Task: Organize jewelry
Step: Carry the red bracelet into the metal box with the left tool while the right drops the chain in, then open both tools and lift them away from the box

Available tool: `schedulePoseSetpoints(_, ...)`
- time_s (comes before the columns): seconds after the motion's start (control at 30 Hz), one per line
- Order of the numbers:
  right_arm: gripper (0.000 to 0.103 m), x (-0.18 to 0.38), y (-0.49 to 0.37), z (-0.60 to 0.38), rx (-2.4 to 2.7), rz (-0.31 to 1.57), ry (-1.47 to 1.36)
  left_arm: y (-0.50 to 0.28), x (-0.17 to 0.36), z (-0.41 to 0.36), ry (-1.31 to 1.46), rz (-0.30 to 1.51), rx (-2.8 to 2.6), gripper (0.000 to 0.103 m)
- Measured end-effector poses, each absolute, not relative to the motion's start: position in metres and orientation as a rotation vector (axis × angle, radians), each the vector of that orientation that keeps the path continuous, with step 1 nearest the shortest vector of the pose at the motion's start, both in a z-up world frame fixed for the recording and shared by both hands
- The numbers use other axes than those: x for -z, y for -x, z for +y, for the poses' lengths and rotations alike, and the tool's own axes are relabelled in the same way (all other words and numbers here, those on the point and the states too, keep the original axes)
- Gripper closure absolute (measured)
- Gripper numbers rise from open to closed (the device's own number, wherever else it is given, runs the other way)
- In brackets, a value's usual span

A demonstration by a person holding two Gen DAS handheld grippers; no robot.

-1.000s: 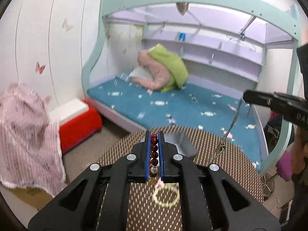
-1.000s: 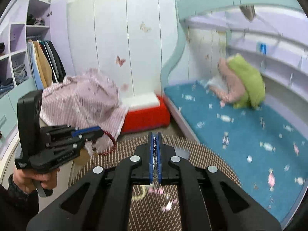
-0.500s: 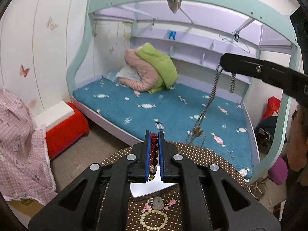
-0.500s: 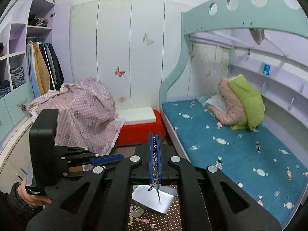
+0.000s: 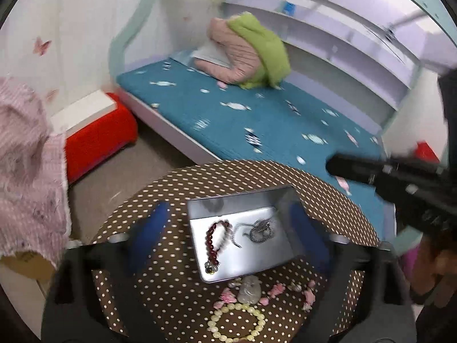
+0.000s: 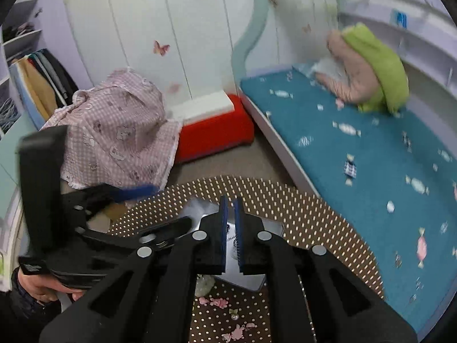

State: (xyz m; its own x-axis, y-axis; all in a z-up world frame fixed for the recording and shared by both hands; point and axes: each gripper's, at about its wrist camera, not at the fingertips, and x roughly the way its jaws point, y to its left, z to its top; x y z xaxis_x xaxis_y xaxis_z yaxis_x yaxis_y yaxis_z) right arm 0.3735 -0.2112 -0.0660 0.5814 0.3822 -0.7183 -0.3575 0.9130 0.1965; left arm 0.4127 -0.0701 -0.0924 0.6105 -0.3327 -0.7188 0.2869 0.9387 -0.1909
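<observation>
Left claw (image 5: pixel 225 228): jaws spread wide and motion-blurred, nothing between them. The blue pads (image 5: pixel 148 228) sit far out to either side of the tin (image 5: pixel 282 200), which lies straight ahead and just below the fingertips on the dotted table (image 5: pixel 171 188).

Inside the tin, between the two spread fingers:
- red beads (image 5: pixel 214 238) — a dark red strand curled along the tin's left part, its small charm end toward the near edge.
- chain (image 5: pixel 260 230) — a silvery tangle to the right of the beads, close to them; touching or not, cannot tell.

Nearer than the tin, low between the fingers and lying on the table: a pale stone pendant (image 5: pixel 250 288) just outside the tin's near edge, pink charms (image 5: pixel 275 290) scattered around it, and a ring of cream beads (image 5: pixel 237 324) closest to the camera.

Right claw (image 6: pixel 231 234): jaws parted by a narrow gap, holding nothing — the tin's floor shows through the gap, so the claw stands above the tin. In the left view its dark finger (image 5: pixel 360 168) reaches in from the right, beyond the tin's far right corner.

Ahead of both claws, past the table: bed (image 5: pixel 257 114) with a teal cover. To the left, a red box (image 5: pixel 97 140) and pink cloth (image 5: pixel 25 157).
</observation>
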Motion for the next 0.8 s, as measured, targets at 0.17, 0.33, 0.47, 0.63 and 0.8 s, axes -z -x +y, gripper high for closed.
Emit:
schedulePoseSetpoints(0.17, 0.008, 0.066, -0.366, -0.222, -0.393, 0.806, -0.065, -0.398, 0.082, -0.054, 0.052, 0.800, 0.250, 0.010)
schedulePoseSetpoints(0.33, 0.008, 0.064, -0.350, -0.230, -0.343, 0.771, -0.093, -0.366, 0.068, -0.039, 0.046, 0.695, 0.150, 0.006)
schedulePoseSetpoints(0.47, 0.008, 0.056, -0.333, -0.237, -0.319, 0.721, -0.113, -0.339, 0.056, -0.032, 0.033, 0.628, 0.105, 0.006)
schedulePoseSetpoints(0.63, 0.008, 0.047, -0.304, -0.239, -0.296, 0.655, -0.118, -0.303, 0.039, -0.033, 0.008, 0.555, 0.063, 0.005)
schedulePoseSetpoints(0.8, 0.008, 0.045, -0.265, -0.234, -0.264, 0.596, -0.099, -0.269, 0.031, -0.032, 0.002, 0.505, 0.059, 0.005)
